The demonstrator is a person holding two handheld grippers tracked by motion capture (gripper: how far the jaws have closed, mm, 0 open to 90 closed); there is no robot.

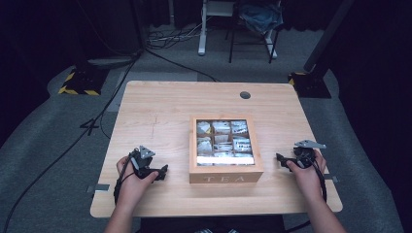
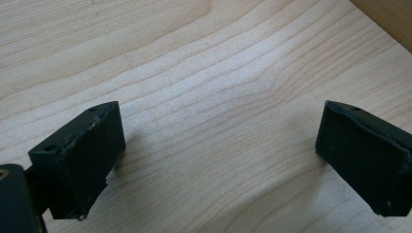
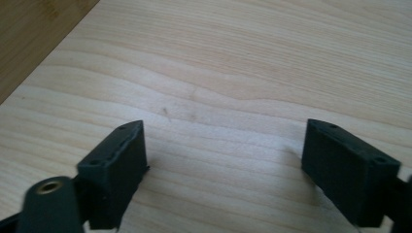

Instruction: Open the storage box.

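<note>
Left tool (image 1: 164, 171) open, wooden table (image 1: 160, 116), grey carpet (image 1: 48, 145)

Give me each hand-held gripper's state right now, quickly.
Left hand-held gripper: open, holding nothing, jaws wide over the bare table.
Right hand-held gripper: open, holding nothing, beside the tea box.

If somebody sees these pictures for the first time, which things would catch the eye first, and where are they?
First comes the wooden tea box, marked TEA on its front, standing mid-table with pale sachets visible in its compartments. Next come the two black grippers flanking it on the light wooden table: the left gripper beside the box's left side, the right gripper beside its right, both with jaws wide apart and holding nothing.
</note>
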